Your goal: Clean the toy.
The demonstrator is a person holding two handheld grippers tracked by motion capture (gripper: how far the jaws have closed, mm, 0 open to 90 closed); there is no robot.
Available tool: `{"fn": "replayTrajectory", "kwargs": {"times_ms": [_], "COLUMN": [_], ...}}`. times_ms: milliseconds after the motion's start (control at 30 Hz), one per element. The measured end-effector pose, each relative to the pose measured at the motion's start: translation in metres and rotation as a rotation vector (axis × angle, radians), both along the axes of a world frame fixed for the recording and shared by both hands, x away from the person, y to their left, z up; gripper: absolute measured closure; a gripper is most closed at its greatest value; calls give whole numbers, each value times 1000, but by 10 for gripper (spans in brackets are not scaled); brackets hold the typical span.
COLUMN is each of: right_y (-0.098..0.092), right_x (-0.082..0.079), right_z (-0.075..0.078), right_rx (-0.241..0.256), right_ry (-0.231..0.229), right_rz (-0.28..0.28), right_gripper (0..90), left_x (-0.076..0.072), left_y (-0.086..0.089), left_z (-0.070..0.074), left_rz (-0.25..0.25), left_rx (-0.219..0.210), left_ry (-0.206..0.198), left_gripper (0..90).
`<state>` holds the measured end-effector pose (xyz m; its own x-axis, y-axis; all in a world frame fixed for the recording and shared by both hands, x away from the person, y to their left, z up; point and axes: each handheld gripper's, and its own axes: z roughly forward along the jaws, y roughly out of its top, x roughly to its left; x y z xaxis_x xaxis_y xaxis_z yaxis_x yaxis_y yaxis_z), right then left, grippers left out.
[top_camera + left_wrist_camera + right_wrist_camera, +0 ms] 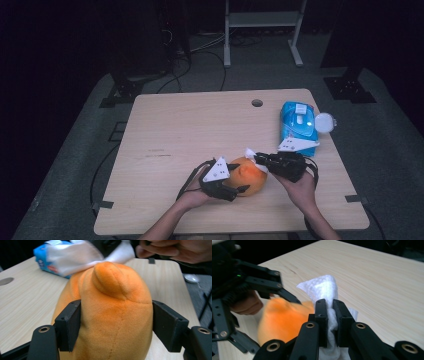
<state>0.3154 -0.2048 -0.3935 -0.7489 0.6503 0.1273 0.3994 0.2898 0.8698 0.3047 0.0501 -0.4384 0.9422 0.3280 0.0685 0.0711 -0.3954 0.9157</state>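
Left gripper (239,189) lay low, jaws spread and clamped on what they held; right gripper (253,157), jaws pinched nearly together, reached toward it.

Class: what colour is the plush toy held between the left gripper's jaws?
Orange; the plush toy shows best in the left gripper view.

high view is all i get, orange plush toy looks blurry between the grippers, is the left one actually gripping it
Observer: Yes. In the left gripper view the left gripper has a jaw pressed into each side of the orange plush toy.
Operator: and the right one, what's that white bit
Observer: A white wipe, pinched between the right gripper jaws, which are nearly together.
Operator: is the wipe on the toy
Observer: It lies against the toy's top; behind it is the blue wipes pack.
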Motion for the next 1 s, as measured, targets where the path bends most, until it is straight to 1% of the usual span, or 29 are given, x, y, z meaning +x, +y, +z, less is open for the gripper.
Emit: {"fn": "replayTrajectory", "kwargs": {"times_ms": [33,100,133,200,233,267,300,333,367,433,500,533,600,633,667,700,733,800,833,867,900,933,1000], "right_y": [-2,-1,1,8,12,15,19,21,20,15,8,6,4,5,7,11,16,23,26,30,33,37,44], "right_x": [-1,-7,-10,-16,-18,-20,-20,-20,-18,-12,-5,-3,-1,-1,-2,-3,-5,-5,-4,-3,-1,1,4], "right_z": [0,3,4,8,10,12,12,12,10,7,4,3,1,0,1,3,5,8,11,15,18,20,22], "right_rx": [4,4,17,16,24,21,5,-11,-10,11,14,16,39,45,38,34,26,34,41,46,54,61,69], "right_ry": [4,-11,-18,-33,-35,-39,-49,-57,-53,-25,-5,2,23,26,19,8,-8,-24,-32,-47,-49,-60,-71], "right_rz": [-8,2,21,54,74,89,94,95,91,73,28,18,16,17,22,31,41,50,54,61,66,72,79], "right_gripper": [815,816,816,816,816,816,816,816,816,816,816,816,816,816,816,816,817,817,817,817,817,817,817], "left_x": [1,0,1,2,2,2,1,2,2,3,3,3,4,5,7,8,8,10,11,12,12,13,15], "left_y": [0,-1,-1,-1,-2,-2,-2,-1,0,1,1,2,4,6,9,12,15,19,23,25,30,33,38], "left_z": [0,1,1,1,1,1,1,2,2,1,1,1,2,2,4,5,8,12,15,18,21,23,24], "left_rz": [14,41,58,76,76,71,66,62,57,48,35,29,26,23,19,20,21,27,33,37,46,56,68], "left_rx": [-9,-7,-12,-24,-24,-20,-16,-13,-17,-19,-15,-9,-11,-11,-15,-28,-31,-47,-64,-71,-72,-68,-53], "left_ry": [5,0,8,19,23,22,20,21,27,33,28,20,21,22,27,26,18,17,3,-5,-19,-34,-41], "left_gripper": [288,287,287,286,286,282,276,274,275,286,297,302,316,331,346,360,376,396,403,410,411,411,411]}}
